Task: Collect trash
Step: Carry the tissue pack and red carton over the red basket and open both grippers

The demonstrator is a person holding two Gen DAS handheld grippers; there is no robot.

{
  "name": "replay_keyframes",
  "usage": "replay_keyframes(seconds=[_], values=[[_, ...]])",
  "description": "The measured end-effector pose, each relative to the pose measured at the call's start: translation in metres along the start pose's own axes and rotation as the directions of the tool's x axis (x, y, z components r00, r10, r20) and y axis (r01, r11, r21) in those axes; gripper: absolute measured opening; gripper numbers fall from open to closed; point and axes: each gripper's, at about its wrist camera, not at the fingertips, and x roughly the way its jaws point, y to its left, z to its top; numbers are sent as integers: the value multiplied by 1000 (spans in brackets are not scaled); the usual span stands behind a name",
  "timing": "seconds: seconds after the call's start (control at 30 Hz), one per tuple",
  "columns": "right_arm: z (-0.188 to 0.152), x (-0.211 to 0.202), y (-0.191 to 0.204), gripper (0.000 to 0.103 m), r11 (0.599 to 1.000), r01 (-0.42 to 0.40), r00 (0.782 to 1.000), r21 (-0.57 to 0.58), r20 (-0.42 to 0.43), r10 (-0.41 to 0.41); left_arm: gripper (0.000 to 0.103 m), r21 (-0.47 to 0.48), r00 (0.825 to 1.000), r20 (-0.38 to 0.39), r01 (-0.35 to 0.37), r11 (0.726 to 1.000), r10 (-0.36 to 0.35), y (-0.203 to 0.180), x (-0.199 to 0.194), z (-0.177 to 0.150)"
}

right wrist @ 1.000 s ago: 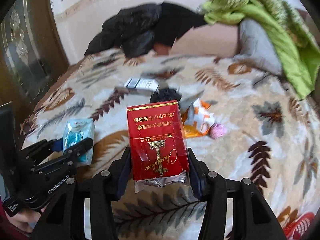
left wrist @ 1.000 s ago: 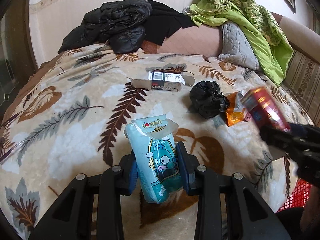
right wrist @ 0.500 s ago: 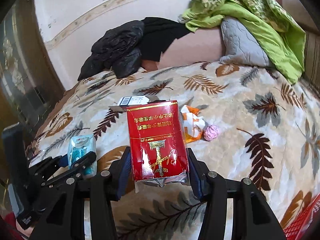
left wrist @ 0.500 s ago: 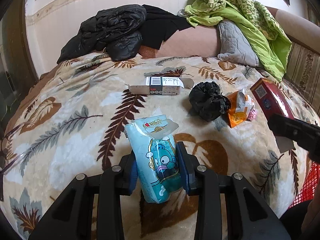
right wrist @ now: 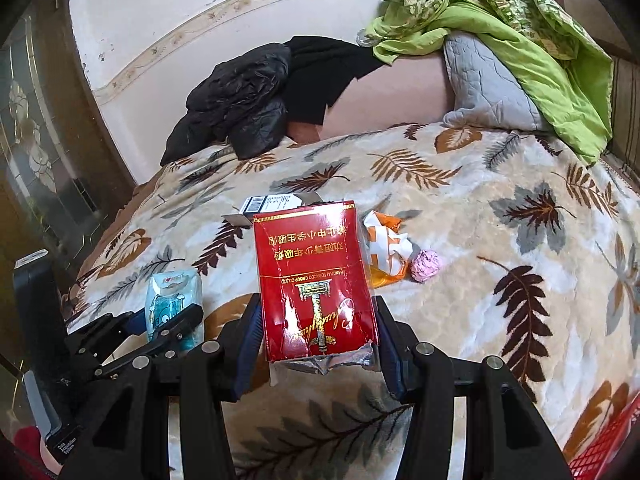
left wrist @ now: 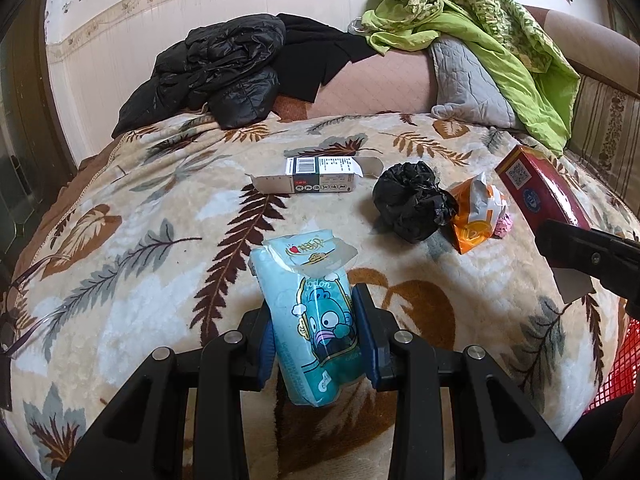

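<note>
My left gripper [left wrist: 316, 332] is shut on a light blue tissue pack [left wrist: 312, 312] with a cartoon face, held upright above the leaf-patterned blanket [left wrist: 140, 272]. My right gripper [right wrist: 318, 328] is shut on a red cigarette pack [right wrist: 314, 280] with gold print; that pack [left wrist: 540, 188] shows at the right edge of the left wrist view. On the blanket lie an opened white and black carton [left wrist: 316, 174], a crumpled black bag [left wrist: 412, 200], an orange and white wrapper [left wrist: 476, 216] and a pink paper ball [right wrist: 426, 264]. The left gripper [right wrist: 168, 320] with the tissue pack [right wrist: 172, 300] appears at lower left of the right wrist view.
A black puffy jacket [left wrist: 224, 68] and black cloth lie at the bed's far side, with a grey cushion [left wrist: 468, 84] and green quilt [left wrist: 500, 32] to the right. A red mesh basket [right wrist: 604, 440] sits at the lower right off the bed. A dark door [right wrist: 44, 140] stands left.
Both grippers keep their holds. The views have rolled and steadied, and the red pack in the left wrist view has shifted a little up and to the right.
</note>
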Motion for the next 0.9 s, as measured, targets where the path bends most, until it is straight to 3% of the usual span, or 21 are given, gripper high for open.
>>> replay_keyframes(seconds=[0.43,0.67,0.9], values=[[2,-4,-2,56,1000,-4,1000,14,8,4,34,-74,993,13,115,991,-114,13,-5,4],[0,-22,-13,56,996,-53,999,78,-9,54,34,-69,973,25,230,971,-229,6,-16,7],[-16,-76,-54,56,985,-43,999,166,-1,44,34,15,950,24,311,950,-311,-33,-39,11]])
